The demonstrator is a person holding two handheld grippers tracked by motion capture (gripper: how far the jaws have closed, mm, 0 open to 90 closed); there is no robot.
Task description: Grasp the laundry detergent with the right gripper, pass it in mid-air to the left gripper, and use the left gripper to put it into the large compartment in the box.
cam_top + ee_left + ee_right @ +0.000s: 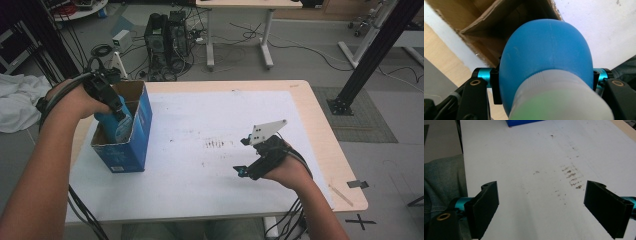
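Bottle (pixel 116 125) going into box (pixel 135 142), drop not done yet.
High view: left claw (pixel 119 114) at upper left of frame grips the blue bottle, already low inside the open blue cardboard box on the table (pixel 210 165); right claw (pixel 243 156) idles lower right of centre, holding nothing. Left gripper view: left claw (pixel 544 77) clenched on the bottle (pixel 546 57), brown box (pixel 499 25) interior behind at top. Right gripper view: right claw (pixel 541 205) released, jaws wide, bare stained table (pixel 536 157) between, box (pixel 521 122) corner at top edge. Left to do, I judge: lower, let go, pull out.
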